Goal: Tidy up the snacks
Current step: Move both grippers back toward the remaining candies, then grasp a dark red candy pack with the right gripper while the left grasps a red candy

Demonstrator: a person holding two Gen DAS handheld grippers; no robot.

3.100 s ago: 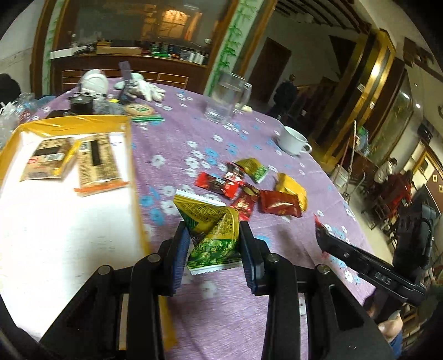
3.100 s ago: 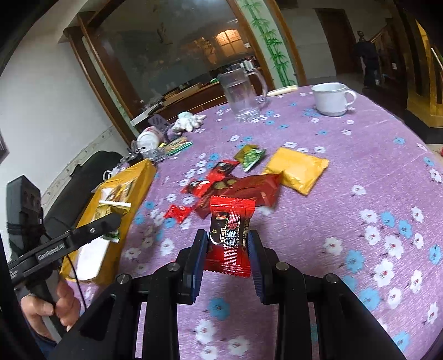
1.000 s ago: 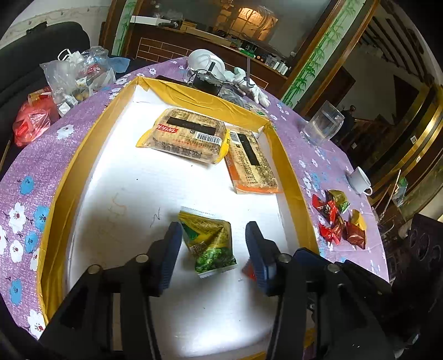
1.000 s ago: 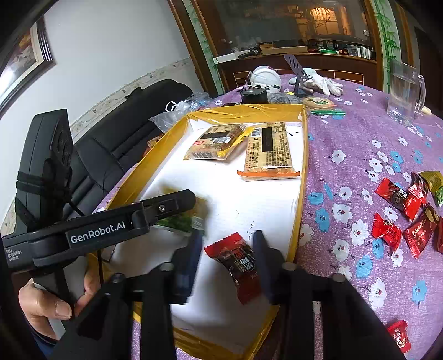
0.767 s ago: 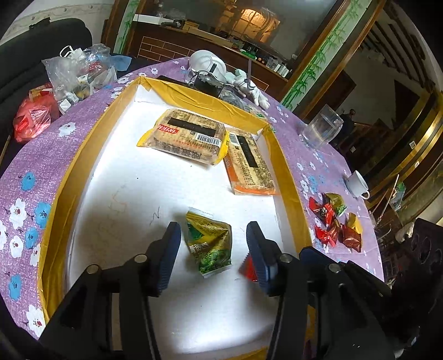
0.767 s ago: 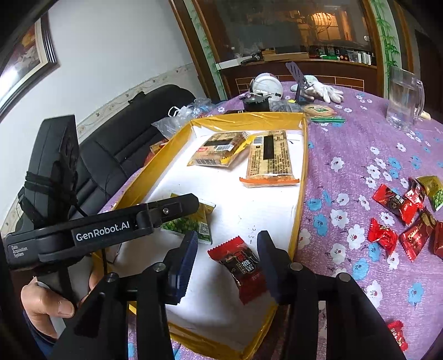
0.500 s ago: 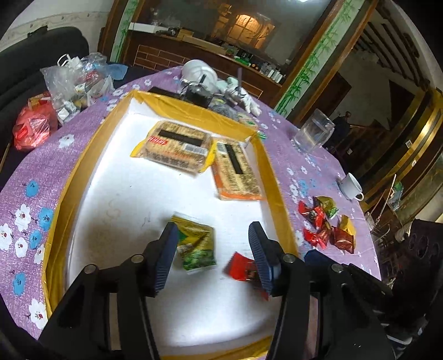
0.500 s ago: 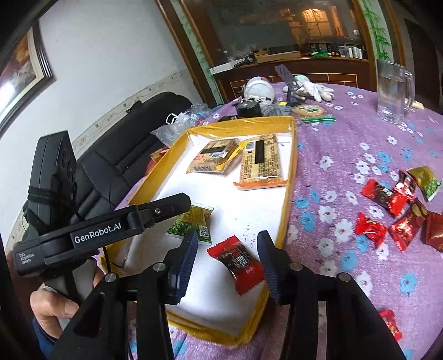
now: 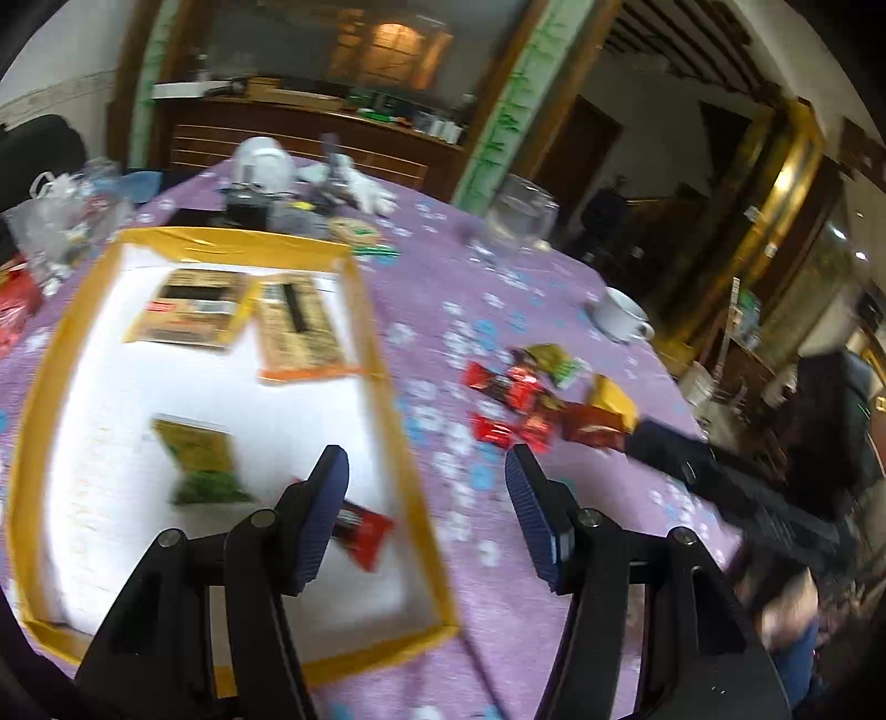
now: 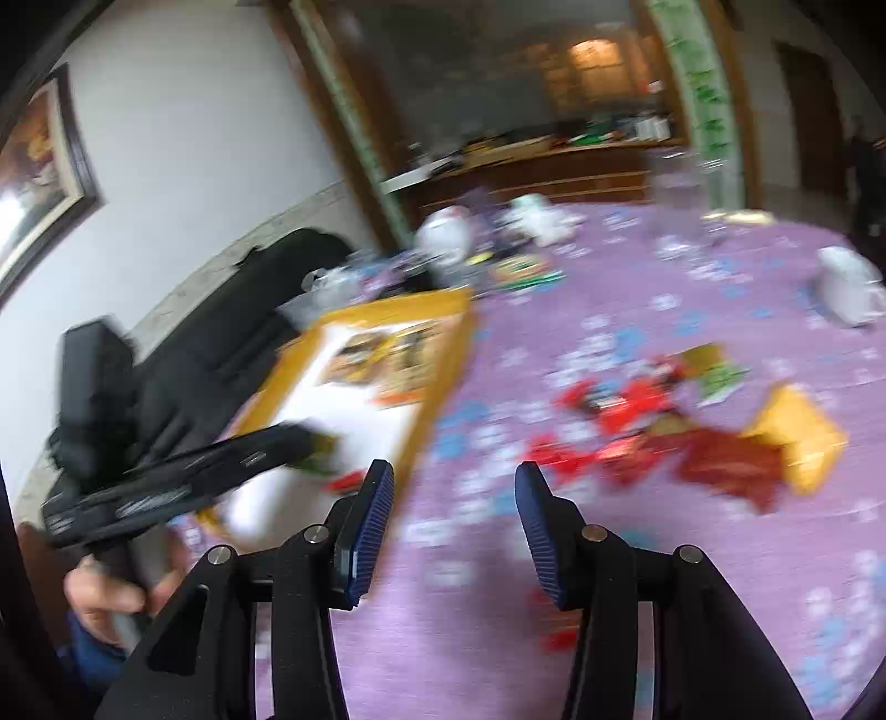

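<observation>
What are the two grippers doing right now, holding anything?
Left gripper: open, jaws just been opening, nothing between them.
Right gripper: open, jaws just been opening, nothing held.

Round desk (image 9: 542,343) under a purple cloth with white and blue flowers. Behind it a dark wooden sideboard (image 9: 310,138) cluttered with small items, blurred. Above that, a large dark glass panel (image 9: 354,50) in a wooden frame, reflecting a warm lit window. Green bamboo-painted pillar (image 9: 498,127) beside the panel. White wall (image 10: 194,138) with a pale patterned border – framed picture (image 10: 39,160) hanging there. Black leather sofa (image 10: 232,327) against that wall. Dark wooden door (image 9: 576,155) further back – gold-framed fittings (image 9: 775,221) at the right edge.
</observation>
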